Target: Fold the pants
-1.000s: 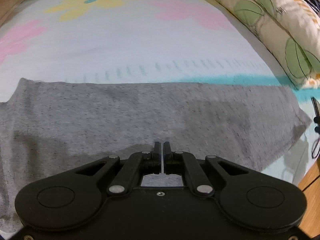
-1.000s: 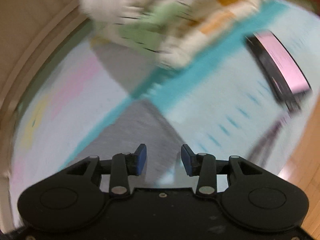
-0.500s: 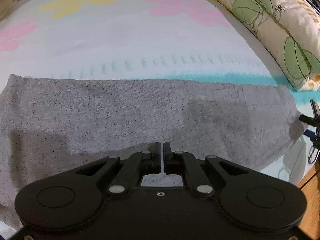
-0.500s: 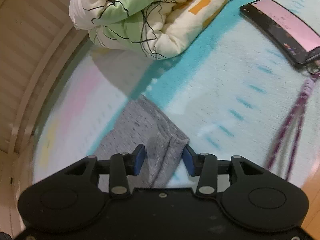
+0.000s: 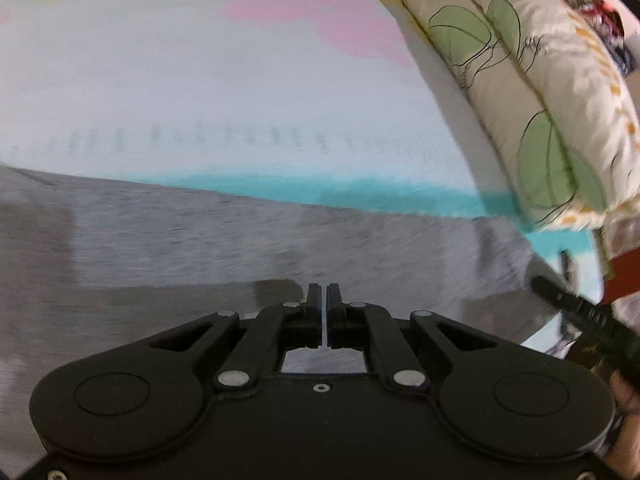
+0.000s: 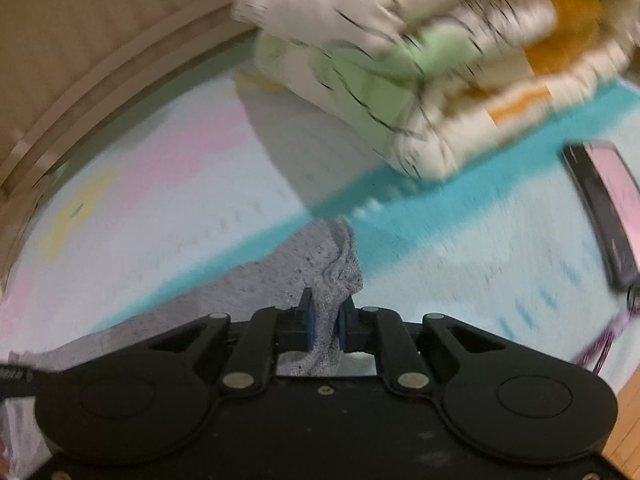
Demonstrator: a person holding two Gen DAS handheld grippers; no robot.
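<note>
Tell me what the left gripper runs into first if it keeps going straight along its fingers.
Most likely the grey pants: the shut left gripper points steeply down at the fabric spread just ahead of its tips. The bedsheet's teal stripe lies beyond. Depth is hard to judge through the blur.

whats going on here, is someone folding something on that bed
Yes. A person with a handheld gripper in each hand is folding grey pants spread on a pastel flowered bedspread. The right gripper has just closed its fingers on a bunched end of the fabric, near the teal stripe. The left gripper is shut over the flat middle of the pants; whether it pinches any cloth cannot be seen. A leaf-print quilt and a phone lie nearby.
</note>
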